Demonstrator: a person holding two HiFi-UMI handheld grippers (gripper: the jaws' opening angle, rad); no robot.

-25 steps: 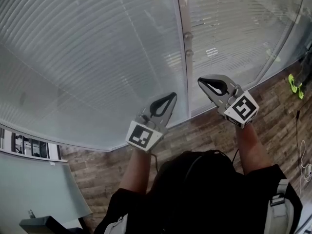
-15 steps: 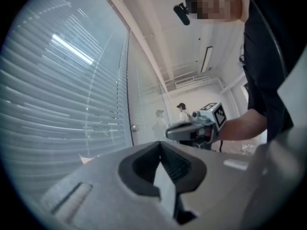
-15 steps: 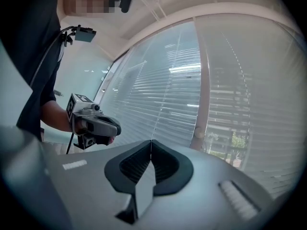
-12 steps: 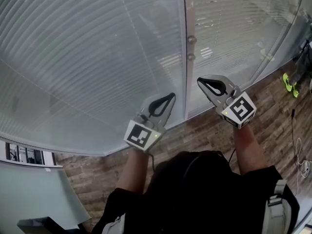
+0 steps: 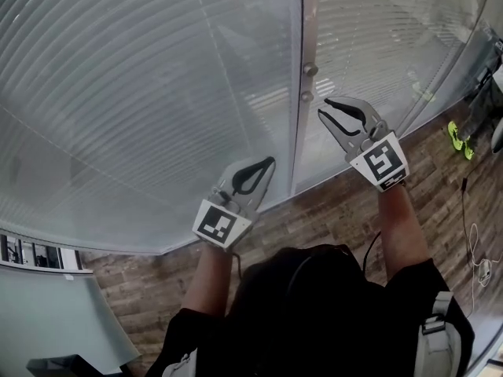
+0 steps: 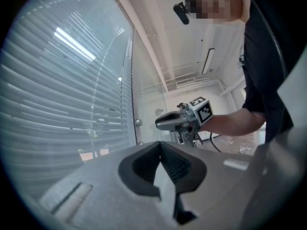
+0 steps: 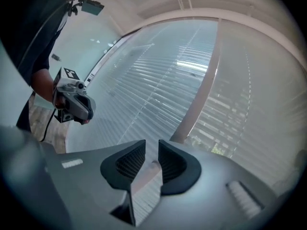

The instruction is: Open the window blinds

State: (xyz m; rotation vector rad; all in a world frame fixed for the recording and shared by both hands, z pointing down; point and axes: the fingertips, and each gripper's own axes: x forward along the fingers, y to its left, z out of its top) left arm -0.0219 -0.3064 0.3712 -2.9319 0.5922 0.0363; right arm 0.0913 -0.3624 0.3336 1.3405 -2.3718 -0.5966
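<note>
Grey blinds (image 5: 141, 93) are cut off above; left tool (image 5: 269, 162) pressed together, right tool (image 5: 323, 108) opening, empty.

Left tool (image 5: 269, 163) shut, right tool (image 5: 323, 108) opening, near blinds (image 5: 141, 93)

Straight ahead, the curved wall of white horizontal-slat blinds (image 5: 157, 93) blocked any reach forward for me. A pale upright frame post (image 5: 299, 132) with two round metal knobs (image 5: 310, 69) jutted from it. I had open air above the brown wood-plank floor (image 5: 330, 210) along the wall's foot; loose cables (image 5: 481, 267) lay at its right edge.
</note>
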